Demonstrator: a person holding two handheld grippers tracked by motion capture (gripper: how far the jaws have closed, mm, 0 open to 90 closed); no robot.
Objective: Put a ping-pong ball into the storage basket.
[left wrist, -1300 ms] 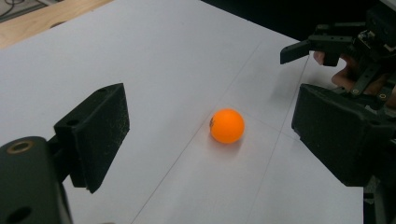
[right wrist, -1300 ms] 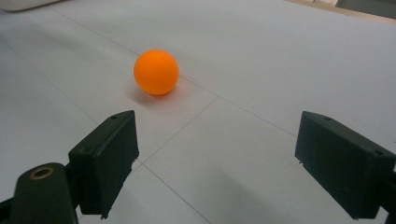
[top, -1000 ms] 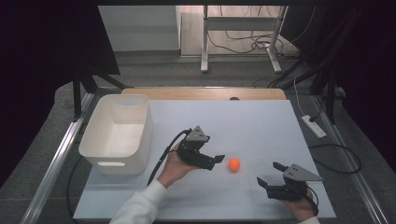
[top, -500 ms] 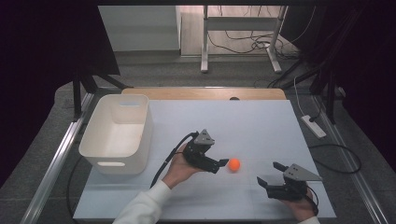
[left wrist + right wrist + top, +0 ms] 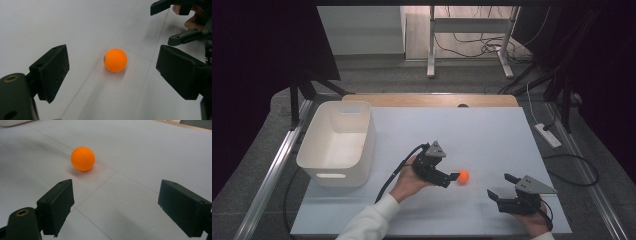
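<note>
No writing is legible. An orange ball (image 5: 463, 176) rests on the white counter (image 5: 492, 135) (thin seams cross it) before the spread left tool (image 5: 112, 72); the right tool (image 5: 116, 207) is spread nearby. Cables (image 5: 472, 42) litter the floor.

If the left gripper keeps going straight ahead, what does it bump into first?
Probably the orange ball. It sits on the table just ahead of the open left gripper, between the lines of its jaws, not touched yet.
</note>
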